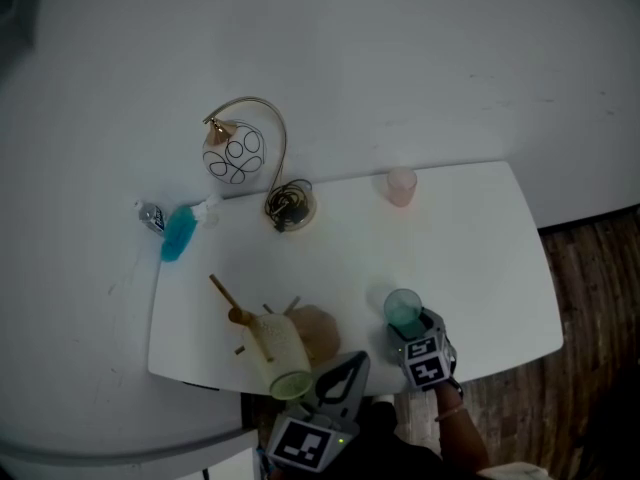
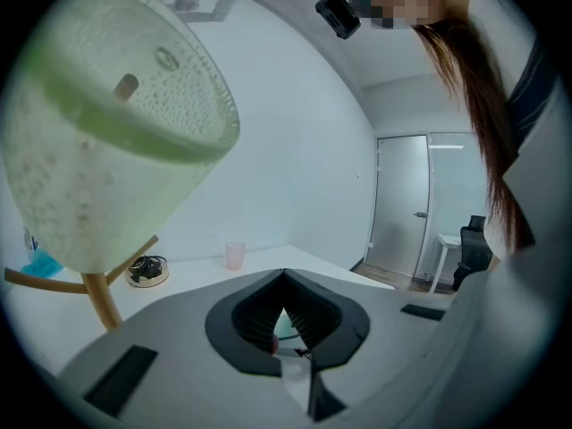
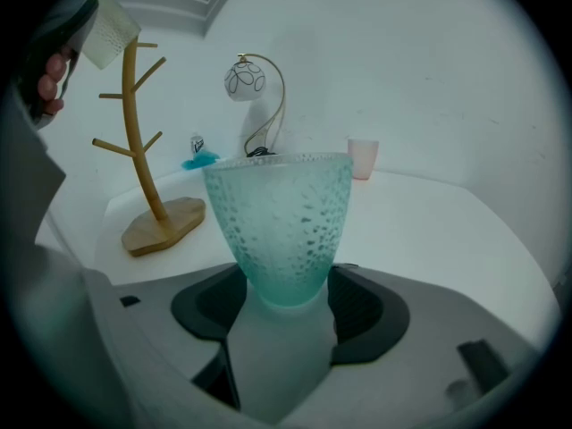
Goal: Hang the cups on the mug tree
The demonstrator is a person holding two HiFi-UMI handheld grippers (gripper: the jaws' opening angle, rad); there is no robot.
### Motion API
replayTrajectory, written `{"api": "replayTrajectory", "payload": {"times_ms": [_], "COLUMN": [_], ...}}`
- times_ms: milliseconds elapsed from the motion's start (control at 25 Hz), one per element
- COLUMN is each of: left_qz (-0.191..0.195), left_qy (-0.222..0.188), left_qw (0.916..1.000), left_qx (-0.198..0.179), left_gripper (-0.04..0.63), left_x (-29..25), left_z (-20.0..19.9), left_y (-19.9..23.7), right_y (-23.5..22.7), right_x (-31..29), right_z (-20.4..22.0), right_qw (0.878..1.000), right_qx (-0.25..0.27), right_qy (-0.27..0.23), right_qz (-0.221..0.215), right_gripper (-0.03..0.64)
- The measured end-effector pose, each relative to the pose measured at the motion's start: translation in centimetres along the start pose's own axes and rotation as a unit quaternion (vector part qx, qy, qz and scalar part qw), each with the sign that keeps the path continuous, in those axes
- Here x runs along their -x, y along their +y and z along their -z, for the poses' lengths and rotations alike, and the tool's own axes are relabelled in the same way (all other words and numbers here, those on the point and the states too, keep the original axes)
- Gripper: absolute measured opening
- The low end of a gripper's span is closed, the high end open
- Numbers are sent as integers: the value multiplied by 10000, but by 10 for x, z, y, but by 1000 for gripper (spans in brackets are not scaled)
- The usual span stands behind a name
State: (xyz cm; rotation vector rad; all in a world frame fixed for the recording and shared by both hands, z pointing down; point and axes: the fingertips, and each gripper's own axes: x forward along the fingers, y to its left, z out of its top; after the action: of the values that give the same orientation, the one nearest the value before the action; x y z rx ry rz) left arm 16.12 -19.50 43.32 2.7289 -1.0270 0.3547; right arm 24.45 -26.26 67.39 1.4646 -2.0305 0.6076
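Under green cup, mug tree top hidden

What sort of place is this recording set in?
Likely an office or lab room: a white table, bare white walls, and a door with an office chair beside it.

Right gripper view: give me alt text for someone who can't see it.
A frosted teal cup, upright, is gripped low between the jaws, with a white table beyond. Behind it to the left is a wooden mug tree with a pale green cup at its top; a globe lamp and a pink cup stand further back.
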Motion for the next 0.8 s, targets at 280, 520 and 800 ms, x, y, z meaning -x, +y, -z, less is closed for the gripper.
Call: {"api": "replayTrajectory", "payload": {"times_ms": [280,520,800], "left_qz": [-52,-79,-140], "left_qy": [-66,-131,-173], "left_qw": [10000,9999,9997], "left_qx": [-12,-34,-57], "left_gripper": [0,0,0], "left_x": [9,22,38], "left_z": [0,-1,0], "left_y": [-2,-9,-18], "right_y": [8,13,18], "right_x": [7,17,31], "right_z": [-1,-1,1], "right_qw": [9999,9998,9996], "right_qx": [23,-13,-49], "right_qy": [-84,-168,-261], "right_qz": [-59,-46,-9], "right_gripper": [295,291,288]}}
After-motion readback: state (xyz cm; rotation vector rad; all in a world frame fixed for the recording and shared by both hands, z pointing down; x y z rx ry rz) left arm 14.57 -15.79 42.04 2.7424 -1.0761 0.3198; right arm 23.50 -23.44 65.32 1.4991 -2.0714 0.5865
